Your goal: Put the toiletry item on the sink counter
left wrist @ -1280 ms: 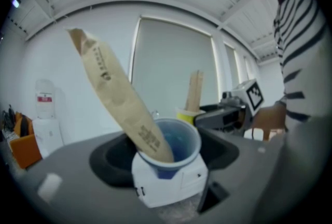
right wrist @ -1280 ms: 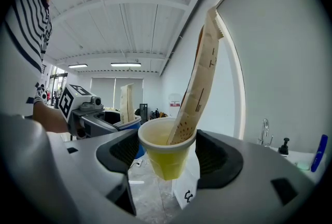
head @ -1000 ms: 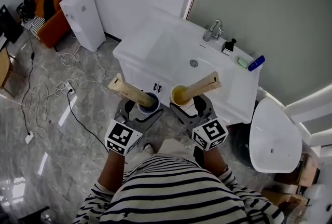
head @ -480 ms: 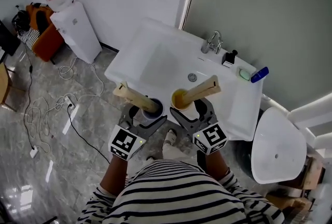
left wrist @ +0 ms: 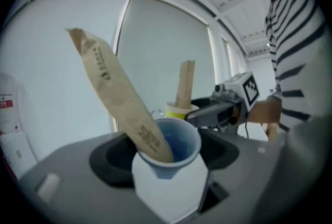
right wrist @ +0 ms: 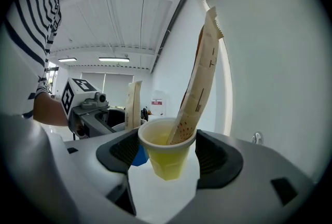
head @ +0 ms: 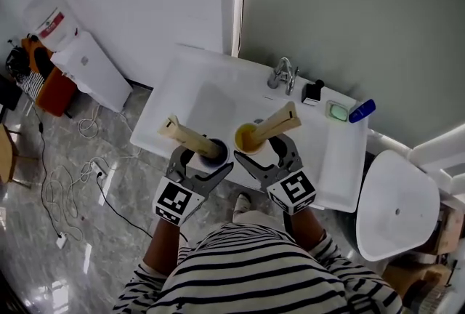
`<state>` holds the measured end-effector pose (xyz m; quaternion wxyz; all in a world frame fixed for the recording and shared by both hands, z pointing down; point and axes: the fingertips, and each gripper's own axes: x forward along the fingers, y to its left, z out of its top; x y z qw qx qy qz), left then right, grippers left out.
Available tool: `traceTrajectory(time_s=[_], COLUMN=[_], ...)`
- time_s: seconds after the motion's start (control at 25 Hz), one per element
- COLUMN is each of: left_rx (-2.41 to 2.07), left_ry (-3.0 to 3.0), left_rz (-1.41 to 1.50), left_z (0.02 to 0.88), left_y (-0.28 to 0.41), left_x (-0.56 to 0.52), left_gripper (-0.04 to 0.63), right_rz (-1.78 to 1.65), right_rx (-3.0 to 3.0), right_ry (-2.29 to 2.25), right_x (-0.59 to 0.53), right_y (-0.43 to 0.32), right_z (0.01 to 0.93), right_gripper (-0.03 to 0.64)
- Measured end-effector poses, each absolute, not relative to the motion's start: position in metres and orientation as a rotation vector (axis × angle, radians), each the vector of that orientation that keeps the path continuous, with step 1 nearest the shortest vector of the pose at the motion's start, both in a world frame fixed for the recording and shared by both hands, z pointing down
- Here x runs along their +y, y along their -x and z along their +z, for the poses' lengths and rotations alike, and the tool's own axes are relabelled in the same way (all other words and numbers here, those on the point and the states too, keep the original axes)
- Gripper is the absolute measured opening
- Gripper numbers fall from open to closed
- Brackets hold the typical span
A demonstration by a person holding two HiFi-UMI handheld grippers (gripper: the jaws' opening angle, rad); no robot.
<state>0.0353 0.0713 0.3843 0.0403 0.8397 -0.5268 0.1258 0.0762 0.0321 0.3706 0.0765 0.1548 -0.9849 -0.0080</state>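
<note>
A white water dispenser (head: 91, 73) stands near loose floor cables (head: 98, 171), well apart from the toilet (head: 396, 207).

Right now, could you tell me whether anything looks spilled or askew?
Nothing stands out: blue cup in the left gripper and yellow cup in the right gripper sit upright, each paper packet leaning on its rim.

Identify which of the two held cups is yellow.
The yellow cup is the one clamped in the right gripper, on the tap's side. The left gripper holds the blue cup instead.
</note>
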Motion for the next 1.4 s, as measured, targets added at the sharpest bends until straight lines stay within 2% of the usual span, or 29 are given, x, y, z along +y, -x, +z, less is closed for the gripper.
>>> traceTrajectory(time_s=[0.48,1.4], left_rx=[-1.511,-1.009], left_ry=[-2.662,-2.978], left_rz=[0.407,0.424], left_z=[0.378,0.373], left_y=[-0.021,0.07], left_x=[0.008,-0.14], left_gripper=[0.37,0.37], right_rz=[-0.05,-0.01], right_rx=[-2.878,-2.621], right_ry=[-0.698,-1.305], right_x=[-0.023,-0.148], right_y=[-0.082,-0.017], right_z=[0.367,0.369], right_gripper=[0.313,0.313])
